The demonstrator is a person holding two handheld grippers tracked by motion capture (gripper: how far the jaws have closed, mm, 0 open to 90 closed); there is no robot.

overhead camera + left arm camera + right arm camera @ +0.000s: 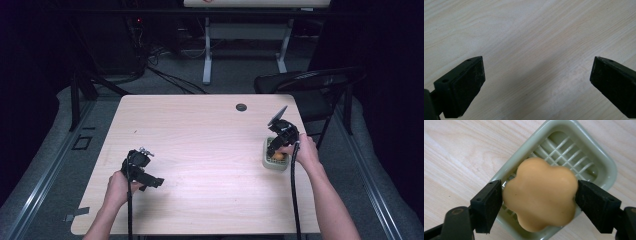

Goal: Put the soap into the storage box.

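Note:
An orange flower-shaped soap (540, 197) sits between the two black jaws of my right gripper (539, 193), and both pads touch its sides. It hangs just over a pale green soap dish (610, 168) with a ribbed grid floor. In the high view the right gripper (275, 149) points down at the dish (267, 162) near the table's right edge, and the soap (278, 156) shows as an orange spot inside. My left gripper (154, 182) rests low at the front left, its jaws (537, 75) wide apart with only bare wood between them.
The light wooden table (200, 145) has a round cable hole (241, 107) near its far edge. A black folding chair (310, 82) stands beyond the right far corner. Cables and a white desk frame (207, 55) lie on the floor behind.

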